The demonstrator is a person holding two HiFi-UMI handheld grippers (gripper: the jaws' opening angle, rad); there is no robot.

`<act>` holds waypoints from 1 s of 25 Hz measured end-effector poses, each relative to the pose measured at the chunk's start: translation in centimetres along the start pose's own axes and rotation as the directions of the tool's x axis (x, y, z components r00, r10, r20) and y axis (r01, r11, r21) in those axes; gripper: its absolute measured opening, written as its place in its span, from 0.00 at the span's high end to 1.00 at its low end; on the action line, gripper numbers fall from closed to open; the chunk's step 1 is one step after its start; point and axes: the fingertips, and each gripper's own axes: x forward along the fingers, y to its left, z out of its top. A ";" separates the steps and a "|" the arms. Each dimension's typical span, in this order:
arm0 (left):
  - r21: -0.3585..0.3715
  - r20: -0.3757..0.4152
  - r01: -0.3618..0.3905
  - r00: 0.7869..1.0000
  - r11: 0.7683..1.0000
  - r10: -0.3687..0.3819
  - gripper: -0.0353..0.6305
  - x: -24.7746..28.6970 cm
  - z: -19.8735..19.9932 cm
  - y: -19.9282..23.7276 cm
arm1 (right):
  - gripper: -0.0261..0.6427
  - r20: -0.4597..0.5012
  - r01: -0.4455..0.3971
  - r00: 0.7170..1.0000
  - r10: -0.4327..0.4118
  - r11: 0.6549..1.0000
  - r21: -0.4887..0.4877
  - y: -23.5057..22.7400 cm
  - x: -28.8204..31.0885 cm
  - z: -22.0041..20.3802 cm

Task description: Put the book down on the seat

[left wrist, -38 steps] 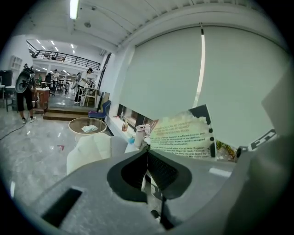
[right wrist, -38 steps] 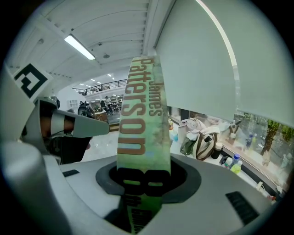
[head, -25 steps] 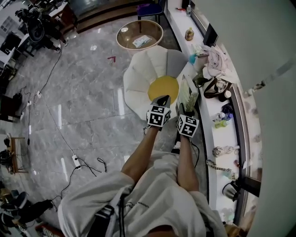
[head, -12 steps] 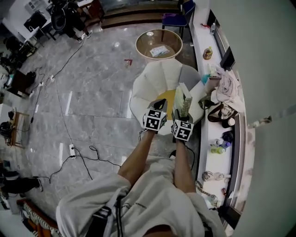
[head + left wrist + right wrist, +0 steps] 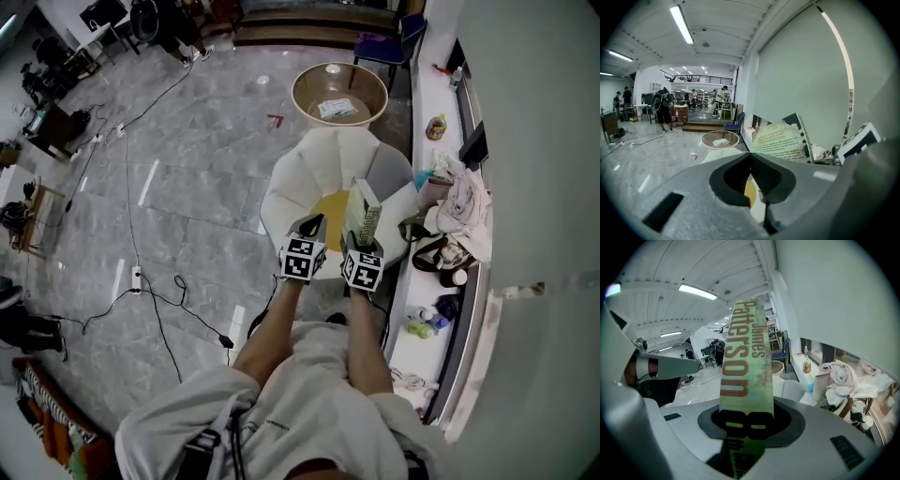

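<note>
A white petal-shaped chair (image 5: 309, 178) with a round yellow seat (image 5: 331, 212) stands just ahead of me. My right gripper (image 5: 361, 246) is shut on the lower end of a green paperback book (image 5: 363, 216), which stands upright over the seat's right side. In the right gripper view the book's spine (image 5: 745, 366) rises straight out of the jaws of the right gripper (image 5: 745, 427). My left gripper (image 5: 308, 231) hovers beside it over the seat's near edge, shut with nothing held. The left gripper view shows the left gripper (image 5: 751, 157) and, to its right, the book's back cover (image 5: 783, 140).
A round glass-topped table (image 5: 339, 92) stands behind the chair. On the right a long white ledge (image 5: 427, 122) carries bags, bundled cloth (image 5: 466, 202) and bottles. Cables and a power strip (image 5: 137, 277) trail over the marble floor at left. A blue chair (image 5: 384, 42) stands at the far end.
Both grippers and the book have come left from beside the ledge to over the chair's yellow seat. The chair now lies nearer and more central in the head view.
</note>
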 end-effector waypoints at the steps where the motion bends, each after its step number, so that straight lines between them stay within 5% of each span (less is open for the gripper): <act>1: -0.012 -0.005 -0.020 1.000 1.000 0.020 0.93 -0.2 -0.4 0.3 | 0.72 -0.010 -0.012 1.000 0.012 1.000 -0.010 0.1 0.2 -0.3; 11: -0.069 -0.047 -0.108 0.993 0.992 0.105 0.93 -0.7 -2.5 0.5 | 0.72 -0.064 -0.095 0.994 0.092 0.994 -0.047 0.6 0.9 -1.9; 19: -0.051 -0.067 -0.087 0.994 0.995 0.084 0.93 0.2 -2.5 -1.0 | 0.73 -0.077 -0.076 0.994 0.078 0.997 0.029 -1.2 0.4 -3.4; 25: -0.054 -0.077 0.016 0.997 0.998 -0.020 0.93 3.6 -1.7 -4.5 | 0.73 -0.078 0.011 0.997 -0.005 0.997 0.071 -5.5 -0.3 -3.4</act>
